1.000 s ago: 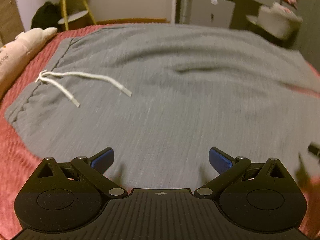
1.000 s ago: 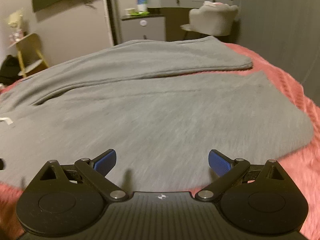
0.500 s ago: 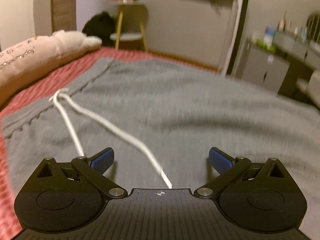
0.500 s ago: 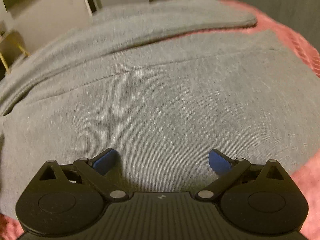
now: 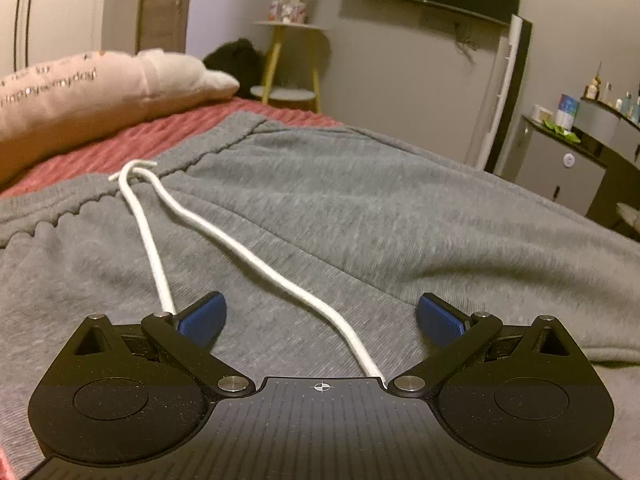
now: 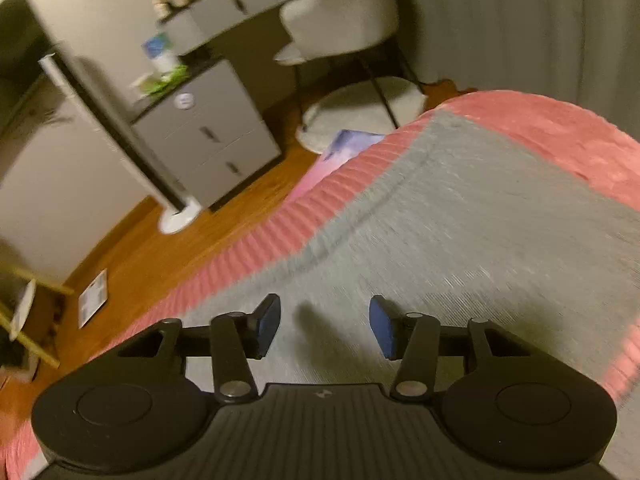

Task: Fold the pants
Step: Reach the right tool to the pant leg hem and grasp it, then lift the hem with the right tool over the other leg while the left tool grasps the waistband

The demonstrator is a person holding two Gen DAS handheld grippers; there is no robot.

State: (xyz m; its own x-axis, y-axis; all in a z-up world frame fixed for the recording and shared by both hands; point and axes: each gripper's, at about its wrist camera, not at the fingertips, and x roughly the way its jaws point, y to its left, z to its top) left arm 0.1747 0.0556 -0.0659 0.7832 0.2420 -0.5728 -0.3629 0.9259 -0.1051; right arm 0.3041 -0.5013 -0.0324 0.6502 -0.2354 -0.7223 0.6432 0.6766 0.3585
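Observation:
Grey sweatpants (image 5: 360, 208) lie spread flat on a red ribbed bedspread (image 5: 120, 144). In the left wrist view the elastic waistband (image 5: 192, 160) is at the upper left. A white drawstring (image 5: 256, 260) trails from it toward the camera, one end passing between the fingers. My left gripper (image 5: 320, 308) hovers open just above the upper part of the pants. In the right wrist view my right gripper (image 6: 324, 312) hangs over the end of a pant leg (image 6: 480, 220) near its hem (image 6: 392, 196). Its jaws are closing, half apart, with no fabric pinched between the pads.
A pink pillow (image 5: 92, 92) lies beyond the waistband, with a yellow stool (image 5: 288, 60) behind it. The bed edge (image 6: 280, 232) drops to a wooden floor (image 6: 160, 248). Past it stand a grey drawer cabinet (image 6: 208, 136), a white tower fan (image 6: 120, 136) and a chair (image 6: 344, 12).
The left view swung toward the waistband, so the drawstring now runs between its fingers. The right gripper swept along the leg to its hem near the bed edge, rolled, and its jaws narrowed.

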